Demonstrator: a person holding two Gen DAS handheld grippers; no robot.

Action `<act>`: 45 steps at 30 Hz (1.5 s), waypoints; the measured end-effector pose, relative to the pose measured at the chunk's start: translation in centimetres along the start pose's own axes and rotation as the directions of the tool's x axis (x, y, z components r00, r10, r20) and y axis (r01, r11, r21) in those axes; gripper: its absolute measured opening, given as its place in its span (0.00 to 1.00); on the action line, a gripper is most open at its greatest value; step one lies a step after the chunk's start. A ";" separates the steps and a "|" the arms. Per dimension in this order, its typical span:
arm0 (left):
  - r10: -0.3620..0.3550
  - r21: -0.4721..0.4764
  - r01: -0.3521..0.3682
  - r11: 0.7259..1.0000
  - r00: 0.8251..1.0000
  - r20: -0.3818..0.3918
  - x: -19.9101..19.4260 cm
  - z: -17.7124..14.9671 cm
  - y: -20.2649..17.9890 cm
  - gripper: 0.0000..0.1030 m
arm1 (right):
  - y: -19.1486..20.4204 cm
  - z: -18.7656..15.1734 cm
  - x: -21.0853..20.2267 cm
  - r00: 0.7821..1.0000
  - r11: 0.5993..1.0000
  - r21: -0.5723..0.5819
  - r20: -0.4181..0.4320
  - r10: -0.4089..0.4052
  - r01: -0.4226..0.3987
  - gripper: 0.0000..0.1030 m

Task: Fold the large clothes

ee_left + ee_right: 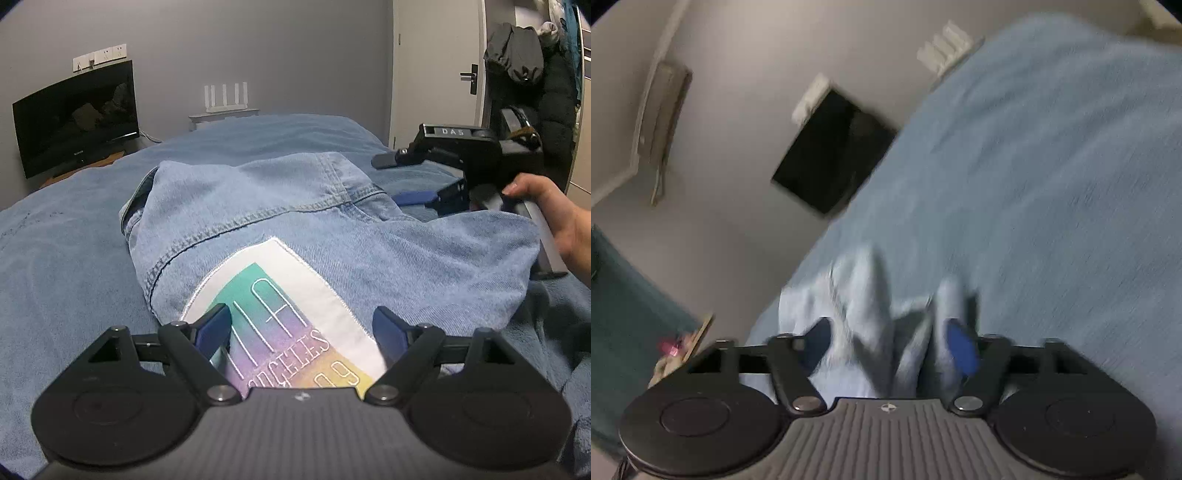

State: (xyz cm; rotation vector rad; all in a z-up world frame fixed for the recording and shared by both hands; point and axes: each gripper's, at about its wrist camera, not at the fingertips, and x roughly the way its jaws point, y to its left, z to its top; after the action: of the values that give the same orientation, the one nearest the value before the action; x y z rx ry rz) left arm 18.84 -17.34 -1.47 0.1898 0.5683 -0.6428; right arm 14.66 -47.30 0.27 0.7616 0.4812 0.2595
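Jacket (pixel 280 221) lies back-up on bed (pixel 66 266); left gripper (pixel 301 326) wide open over the patch (pixel 284 295), holding nothing; right gripper (pixel 886 339) open w/ denim bunched between its fingers, prob. readying a fold; blurred.

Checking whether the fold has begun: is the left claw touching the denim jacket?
Cannot tell. In the left wrist view the left claw stands open over the denim jacket and its patch, but whether its fingertips press the cloth is unclear.
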 end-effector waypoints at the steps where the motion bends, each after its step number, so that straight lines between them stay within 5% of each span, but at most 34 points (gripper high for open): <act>1: -0.003 -0.003 0.003 1.000 1.000 -0.005 0.3 0.0 0.2 0.80 | 0.2 0.3 0.0 1.000 1.000 -0.016 0.004 -0.009 0.009 0.72; 6: -0.005 0.000 0.005 1.000 1.000 -0.012 0.6 -0.1 0.2 0.80 | 2.5 0.5 1.9 0.999 0.990 -0.136 0.047 -0.019 0.025 0.56; 9: -0.006 0.008 0.006 1.000 1.000 -0.008 0.6 -0.2 0.2 0.80 | 5.1 0.8 3.7 0.989 0.931 -0.334 0.055 -0.141 0.151 0.39; 13: -0.015 0.011 0.015 1.000 1.000 -0.017 0.6 -0.1 0.2 0.81 | 6.8 -0.1 8.5 0.916 0.772 -0.533 0.013 -0.402 0.346 0.28; 15: -0.017 0.020 0.017 1.000 1.000 -0.020 0.8 0.0 0.1 0.82 | 6.2 -0.9 10.6 0.890 0.753 -0.547 -0.031 -0.454 0.365 0.28; 19: -0.006 0.026 0.006 1.000 1.000 -0.025 0.9 -0.1 0.2 0.86 | 5.8 -0.5 8.8 0.917 0.827 -0.434 -0.004 -0.400 0.358 0.31; 23: -0.003 -0.012 0.003 1.000 0.999 -0.032 0.1 0.2 0.6 0.86 | 9.0 -0.2 4.0 0.952 0.827 -0.478 0.081 -0.295 0.297 0.33; 28: 0.036 0.059 -0.034 0.998 0.999 -0.024 -2.1 0.1 -0.8 0.86 | 12.9 -2.5 -1.9 0.986 0.802 -0.583 -0.011 -0.168 0.130 0.33; 32: 0.056 0.080 -0.051 0.995 0.996 -0.063 -2.6 -0.4 -1.4 0.85 | 14.1 -6.4 -4.6 0.975 0.703 -0.706 -0.084 -0.207 0.089 0.31; 36: 0.034 0.028 -0.031 0.999 0.992 -0.124 -2.4 -1.4 -0.5 0.86 | 10.5 -9.8 -5.6 0.936 0.681 -0.715 -0.114 -0.333 0.156 0.29; 42: 0.002 -0.114 -0.017 0.993 0.991 -0.135 -1.2 -3.5 1.7 0.90 | 8.1 -10.7 -4.6 0.925 0.779 -0.591 -0.139 -0.354 0.209 0.39; 45: 0.027 -0.075 -0.036 0.997 0.992 -0.126 -1.8 -3.6 1.3 0.90 | 9.1 -11.0 -4.8 0.926 0.762 -0.607 -0.109 -0.362 0.227 0.39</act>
State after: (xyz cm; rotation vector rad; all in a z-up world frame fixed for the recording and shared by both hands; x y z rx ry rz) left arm 16.91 -14.21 -3.47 0.1672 0.7079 -0.5801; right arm 4.54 -36.24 1.50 0.0366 0.6826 0.1783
